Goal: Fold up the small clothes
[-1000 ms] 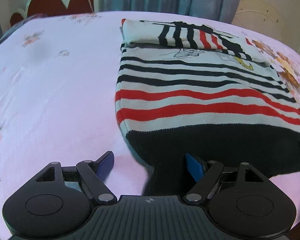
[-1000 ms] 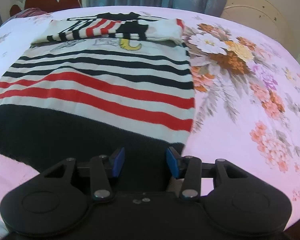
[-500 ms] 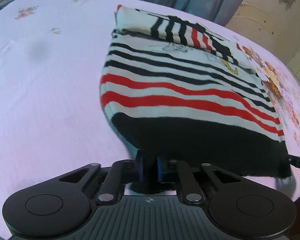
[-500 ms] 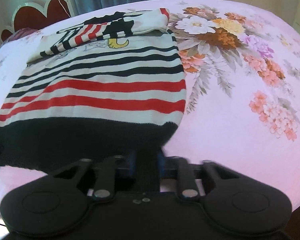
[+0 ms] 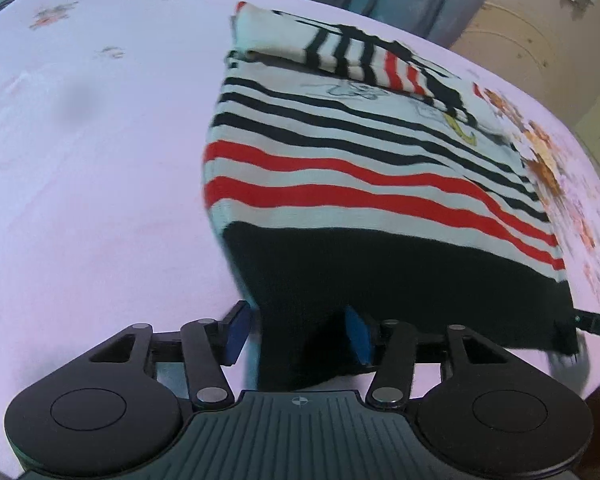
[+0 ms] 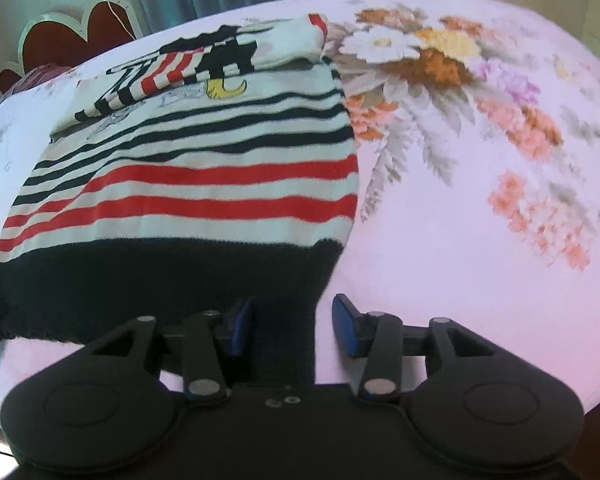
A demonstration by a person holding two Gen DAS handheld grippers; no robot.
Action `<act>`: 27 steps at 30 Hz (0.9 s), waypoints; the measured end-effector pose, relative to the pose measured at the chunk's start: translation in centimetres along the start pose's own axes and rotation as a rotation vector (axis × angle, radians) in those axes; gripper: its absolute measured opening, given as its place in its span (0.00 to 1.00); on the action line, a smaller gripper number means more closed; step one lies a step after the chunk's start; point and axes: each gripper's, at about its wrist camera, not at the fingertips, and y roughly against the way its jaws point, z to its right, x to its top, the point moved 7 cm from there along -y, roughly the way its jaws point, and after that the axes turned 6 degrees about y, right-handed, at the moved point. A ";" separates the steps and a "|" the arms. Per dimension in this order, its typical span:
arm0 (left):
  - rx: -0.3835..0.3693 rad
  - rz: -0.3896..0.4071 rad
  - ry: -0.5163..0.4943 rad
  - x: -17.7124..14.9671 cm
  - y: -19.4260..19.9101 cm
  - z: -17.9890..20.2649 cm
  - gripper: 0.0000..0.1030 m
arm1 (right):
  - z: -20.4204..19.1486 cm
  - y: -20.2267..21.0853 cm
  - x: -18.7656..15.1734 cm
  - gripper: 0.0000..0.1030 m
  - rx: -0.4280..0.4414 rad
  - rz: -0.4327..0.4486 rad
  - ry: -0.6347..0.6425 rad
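Both claws [image 5: 296, 334] [image 6: 294, 326] opening, sweater [image 5: 360, 184] hem between.

white sweater [image 5: 364, 184], black and red stripes, black hem; pink floral bedsheet [image 6: 480, 208].

Striped sweater [image 5: 364, 184], black hem raised, sleeves apparently folded across top, on bedsheet [image 5: 92, 168]
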 end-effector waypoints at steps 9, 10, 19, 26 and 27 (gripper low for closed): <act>-0.012 -0.002 -0.074 0.6 -0.1 1.2 0.10 | -0.8 -0.2 0.2 0.09 0.042 -0.023 -0.011; -0.016 0.003 -0.079 0.7 0.0 1.3 0.09 | -0.8 -0.1 0.3 0.09 0.054 -0.020 -0.021; -0.058 0.095 -0.103 4.7 1.5 3.1 0.09 | -0.8 1.5 3.6 0.09 0.100 0.060 -0.033; -0.092 0.197 -0.101 9.7 2.7 4.9 0.09 | -0.6 2.7 8.2 0.09 0.135 0.154 -0.047; -0.096 0.205 -0.099 10.5 2.8 5.1 0.09 | -0.6 2.8 9.1 0.09 0.140 0.170 -0.050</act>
